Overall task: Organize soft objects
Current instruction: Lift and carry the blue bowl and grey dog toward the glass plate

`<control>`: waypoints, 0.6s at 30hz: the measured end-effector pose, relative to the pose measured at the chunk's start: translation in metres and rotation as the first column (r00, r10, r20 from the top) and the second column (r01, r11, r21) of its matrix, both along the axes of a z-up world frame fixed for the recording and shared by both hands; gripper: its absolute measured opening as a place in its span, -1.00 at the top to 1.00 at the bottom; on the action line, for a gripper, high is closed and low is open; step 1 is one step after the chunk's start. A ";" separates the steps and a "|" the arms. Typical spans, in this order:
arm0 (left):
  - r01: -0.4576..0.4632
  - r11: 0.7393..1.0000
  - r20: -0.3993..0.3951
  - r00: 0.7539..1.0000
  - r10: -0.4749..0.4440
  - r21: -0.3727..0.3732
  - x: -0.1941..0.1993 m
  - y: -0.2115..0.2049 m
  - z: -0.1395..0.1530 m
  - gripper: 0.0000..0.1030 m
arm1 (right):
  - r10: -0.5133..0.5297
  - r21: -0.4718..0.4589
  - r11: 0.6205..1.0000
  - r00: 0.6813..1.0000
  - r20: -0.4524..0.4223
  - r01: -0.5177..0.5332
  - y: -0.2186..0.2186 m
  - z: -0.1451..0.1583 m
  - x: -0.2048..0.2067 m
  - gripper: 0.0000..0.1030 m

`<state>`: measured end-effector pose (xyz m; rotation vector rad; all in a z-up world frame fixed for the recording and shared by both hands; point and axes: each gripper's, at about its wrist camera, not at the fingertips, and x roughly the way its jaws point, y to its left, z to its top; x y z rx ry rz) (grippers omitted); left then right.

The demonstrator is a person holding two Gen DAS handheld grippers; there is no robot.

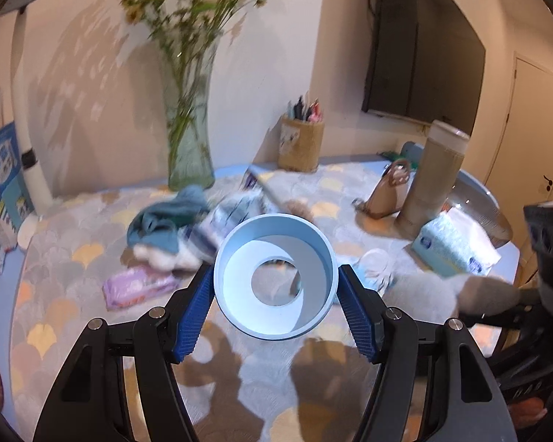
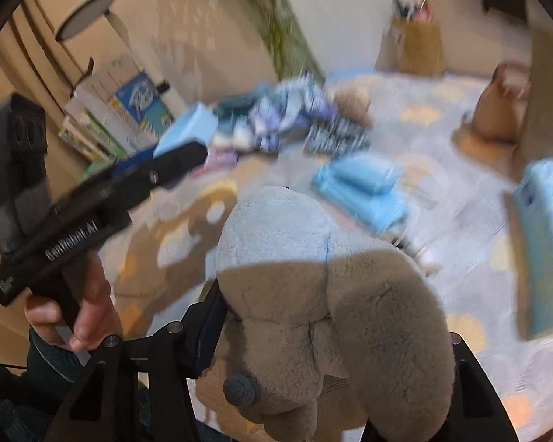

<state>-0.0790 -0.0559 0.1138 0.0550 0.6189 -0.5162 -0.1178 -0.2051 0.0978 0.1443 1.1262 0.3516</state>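
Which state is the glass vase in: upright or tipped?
Upright: the glass vase stands on its base, with the stems rising from it.

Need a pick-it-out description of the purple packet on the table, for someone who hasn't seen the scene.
Start at the tall green glass vase of flowers at the back of the patterned table. Come toward the camera past the heap of clothes at its foot. The purple packet lies flat just in front of that heap, left of the pale blue ring; it is the only purple, shiny plastic-wrapped thing there.

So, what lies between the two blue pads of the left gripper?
A light blue ring, open through its middle, sits between the left gripper's pads, which press on its sides, as the left wrist view shows.
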 end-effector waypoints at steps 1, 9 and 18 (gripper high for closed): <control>0.009 1.000 0.013 1.000 -0.009 -0.003 0.000 -0.005 0.005 -0.25 | -0.013 0.000 1.000 1.000 0.025 0.013 -0.007 0.009 0.001 -0.11; 0.119 0.993 0.057 0.991 -0.118 -0.015 0.009 -0.065 0.025 -0.25 | -0.140 -0.030 0.989 0.982 0.130 0.145 -0.067 0.048 0.006 -0.11; 0.343 0.939 0.076 0.936 -0.343 0.009 -0.008 -0.169 0.039 -0.25 | -0.347 -0.013 0.934 0.917 0.197 0.356 -0.163 0.086 -0.007 -0.11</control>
